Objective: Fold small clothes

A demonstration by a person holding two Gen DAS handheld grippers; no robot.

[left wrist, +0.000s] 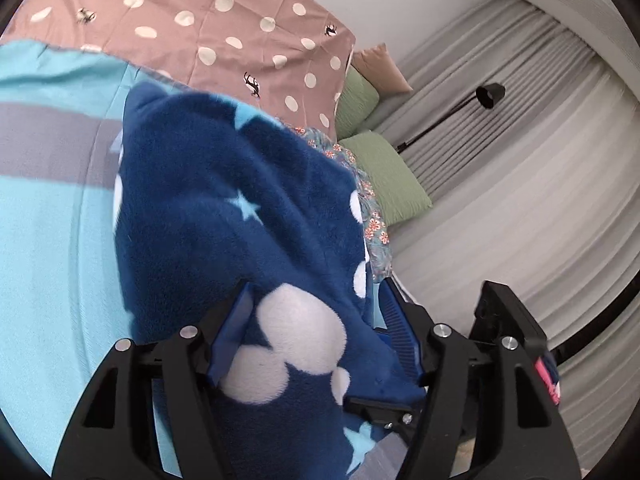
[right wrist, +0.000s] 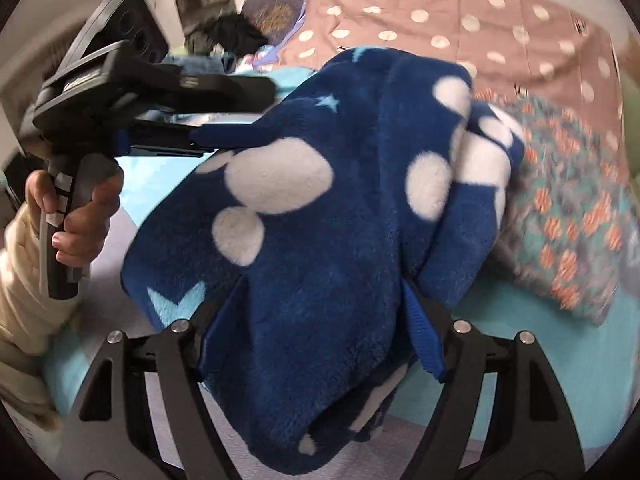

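A navy fleece garment [left wrist: 224, 216] patterned with white mouse-head shapes and pale blue stars was held bunched up above the bed, over a turquoise sheet with a grey stripe [left wrist: 48, 184].

In the left wrist view, the left tongs [left wrist: 316, 336] were seen clamped on a thick fold of the fleece, its blue pads pressed against the fabric on both sides. In the right wrist view, the right tongs [right wrist: 320, 320] stood wide with a bulky wad of the fleece between the blue fingers [right wrist: 424, 340]; whether the pads pressed on it could not be told.

The left tongs were also seen at the far left of that view, gripped by a hand [right wrist: 76, 216] in a cream sleeve.

A floral garment [right wrist: 568, 216] lay to the right on the sheet, and a pink polka-dot cover [left wrist: 224, 28] lay farther back. Green pillows [left wrist: 384, 176] were propped beside the grey curtains [left wrist: 520, 184].
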